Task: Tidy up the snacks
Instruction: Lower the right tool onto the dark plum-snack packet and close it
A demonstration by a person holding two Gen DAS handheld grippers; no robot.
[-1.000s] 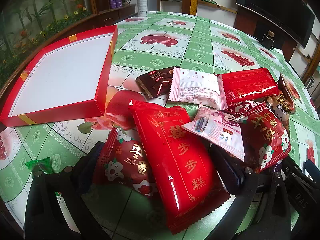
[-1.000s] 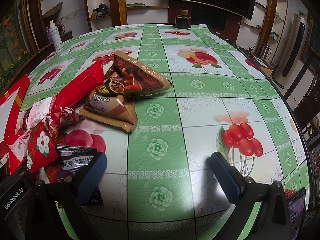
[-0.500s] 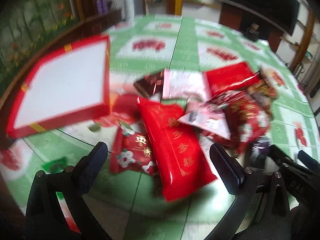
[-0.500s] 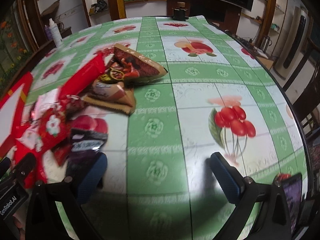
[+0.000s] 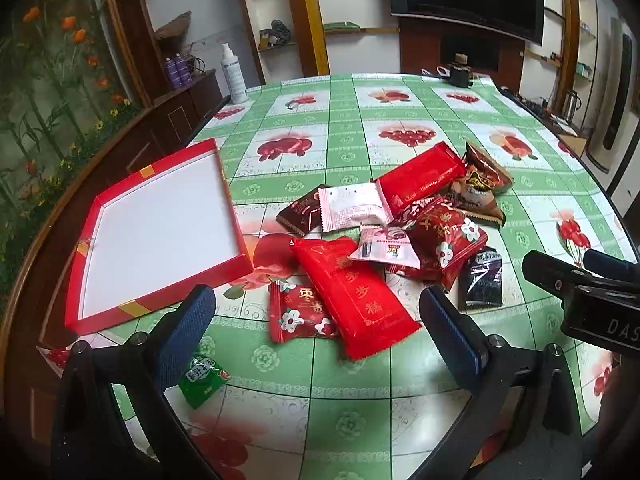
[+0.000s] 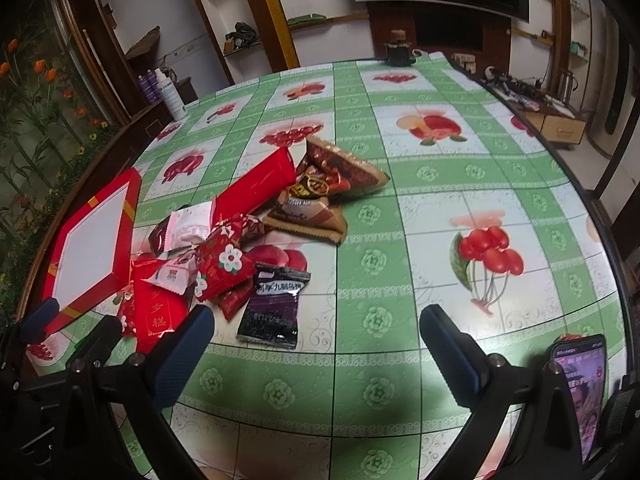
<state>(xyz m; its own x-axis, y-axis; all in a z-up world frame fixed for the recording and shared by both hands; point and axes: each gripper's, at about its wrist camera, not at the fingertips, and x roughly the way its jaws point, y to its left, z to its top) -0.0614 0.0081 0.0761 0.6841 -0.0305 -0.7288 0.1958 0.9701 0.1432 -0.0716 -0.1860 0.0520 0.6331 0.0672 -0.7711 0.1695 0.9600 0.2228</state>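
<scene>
Left wrist: left gripper (image 5: 316, 320) spread wide, empty, ribbed blue pads (image 5: 182, 344). Glossy crinkle-edged snack packets (image 5: 354, 296) piled mid-table, beside shallow red box (image 5: 158, 232). Right gripper (image 6: 316, 340) agape too, holding nothing.

One red box (image 5: 160, 232), four red snack packets, two pink-white packets, one dark brown, one black (image 5: 482, 280), two tan-brown wrappers, one green candy (image 5: 202, 376), one spray bottle (image 5: 234, 74).

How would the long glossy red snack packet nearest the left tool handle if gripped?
The long glossy red foil packet likely feels slippery, given its sheen. It lies flat and unbent, so probably stiffish; partly overlapping the small red flowered packet, it may drag that.
</scene>
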